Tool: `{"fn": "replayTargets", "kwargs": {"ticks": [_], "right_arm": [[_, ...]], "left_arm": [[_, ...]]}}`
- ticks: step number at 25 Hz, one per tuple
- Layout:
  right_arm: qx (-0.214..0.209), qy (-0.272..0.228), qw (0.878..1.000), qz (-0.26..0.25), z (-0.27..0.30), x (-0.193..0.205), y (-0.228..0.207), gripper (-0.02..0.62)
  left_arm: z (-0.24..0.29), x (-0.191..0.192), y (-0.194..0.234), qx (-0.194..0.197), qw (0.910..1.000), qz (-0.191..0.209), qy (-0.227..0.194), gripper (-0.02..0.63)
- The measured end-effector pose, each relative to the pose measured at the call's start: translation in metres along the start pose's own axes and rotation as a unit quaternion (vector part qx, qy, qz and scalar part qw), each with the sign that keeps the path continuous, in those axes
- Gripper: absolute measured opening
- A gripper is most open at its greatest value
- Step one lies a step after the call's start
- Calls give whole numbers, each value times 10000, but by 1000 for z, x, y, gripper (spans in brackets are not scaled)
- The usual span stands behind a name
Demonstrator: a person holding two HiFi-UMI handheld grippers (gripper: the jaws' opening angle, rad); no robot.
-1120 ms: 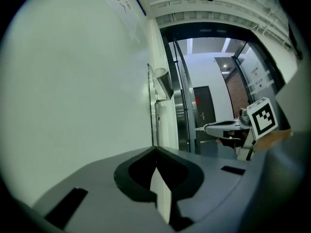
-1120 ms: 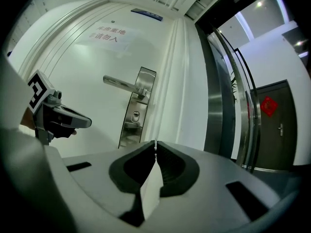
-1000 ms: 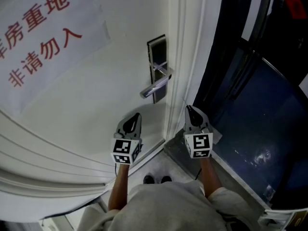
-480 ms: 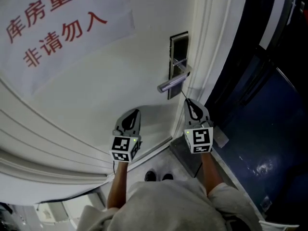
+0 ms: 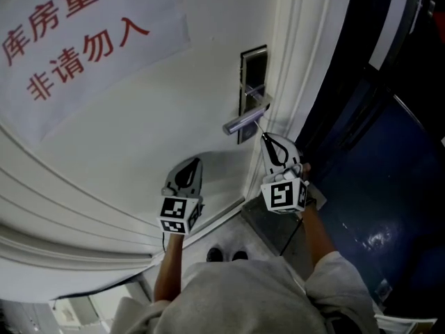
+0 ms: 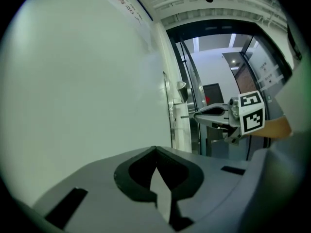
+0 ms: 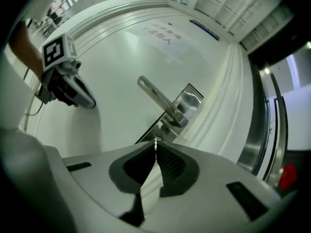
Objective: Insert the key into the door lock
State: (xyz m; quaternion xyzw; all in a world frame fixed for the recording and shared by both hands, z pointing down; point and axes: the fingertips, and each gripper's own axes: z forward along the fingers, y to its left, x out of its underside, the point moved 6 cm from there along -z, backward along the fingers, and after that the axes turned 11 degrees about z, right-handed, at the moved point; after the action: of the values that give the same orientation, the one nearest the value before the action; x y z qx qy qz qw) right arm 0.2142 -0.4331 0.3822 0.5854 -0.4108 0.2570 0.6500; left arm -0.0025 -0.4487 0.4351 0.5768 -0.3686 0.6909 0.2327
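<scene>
A dark lock plate (image 5: pixel 253 82) with a silver lever handle (image 5: pixel 243 121) sits near the white door's right edge. My right gripper (image 5: pixel 265 138) points level at the plate just below the handle's end, shut on a thin metal key (image 7: pixel 155 141) whose tip pokes out past its jaws. In the right gripper view the handle (image 7: pixel 156 97) and plate (image 7: pixel 190 102) lie just beyond the key; the keyhole does not show. My left gripper (image 5: pixel 196 162) hangs further left beside the bare door panel, shut with nothing in it (image 6: pixel 155 148). The left gripper view shows the right gripper (image 6: pixel 199 115) near the plate's edge.
A white paper notice with red characters (image 5: pixel 76 40) is taped to the door at upper left. The white door frame (image 5: pixel 299 75) runs beside the lock, with dark blue glass panels (image 5: pixel 375 165) to its right. The person's shoes (image 5: pixel 226 256) stand by the metal threshold (image 5: pixel 268 221).
My right gripper has rolled and risen toward the handle, its tip now just under the handle's end. The left gripper has shifted only slightly along the door.
</scene>
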Motion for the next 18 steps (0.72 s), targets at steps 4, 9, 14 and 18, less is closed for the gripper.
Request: {"fn": "replayTargets", "kwargs": {"ticks": [4, 9, 14, 18], "right_arm": [[-80, 87, 9903, -1387, 2, 1, 5, 29], [-161, 100, 9690, -2465, 4, 7, 5, 29], [-192, 78, 9537, -2999, 7, 10, 3, 29], [-223, 90, 9492, -3136, 13, 11, 3, 29]], "left_arm": [[4, -2, -2, 90, 10000, 32, -15, 17], [7, -2, -4, 167, 9998, 46, -22, 17], [10, -1, -6, 237, 9997, 22, -15, 17], [10, 1, -5, 240, 9997, 3, -9, 17]]}}
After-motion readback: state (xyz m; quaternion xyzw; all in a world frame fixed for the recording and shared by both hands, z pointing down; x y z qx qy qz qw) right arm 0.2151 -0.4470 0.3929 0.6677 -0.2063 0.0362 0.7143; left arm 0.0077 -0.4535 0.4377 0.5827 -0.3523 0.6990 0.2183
